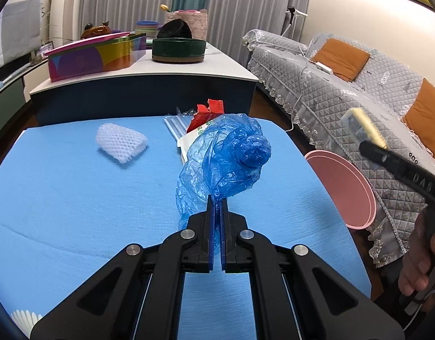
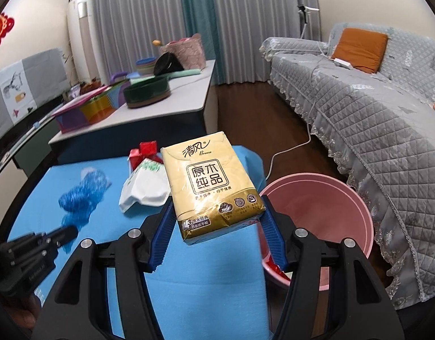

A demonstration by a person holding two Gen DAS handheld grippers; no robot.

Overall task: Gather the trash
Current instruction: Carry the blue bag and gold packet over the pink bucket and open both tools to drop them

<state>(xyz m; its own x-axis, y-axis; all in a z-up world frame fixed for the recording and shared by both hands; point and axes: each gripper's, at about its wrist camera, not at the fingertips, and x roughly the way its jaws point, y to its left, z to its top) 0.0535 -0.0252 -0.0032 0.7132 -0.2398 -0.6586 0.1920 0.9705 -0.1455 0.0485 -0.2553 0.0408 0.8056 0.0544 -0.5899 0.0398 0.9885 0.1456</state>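
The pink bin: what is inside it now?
Inside the pink bin, something red lies at the near wall. The right gripper and its tissue pack hide part of the bottom.

open blue mat (image 1: 76,198) from 7 to 10 o'clock. foam net (image 1: 121,143) at 11, wrapper pile (image 1: 200,119) at 12. pink bin (image 2: 316,221) mouth unobstructed at 3.

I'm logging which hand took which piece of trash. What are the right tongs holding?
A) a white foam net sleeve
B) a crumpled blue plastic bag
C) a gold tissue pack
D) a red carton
C: in the right wrist view the right tongs clamp the gold tissue pack between their blue pads, beside the pink bin.
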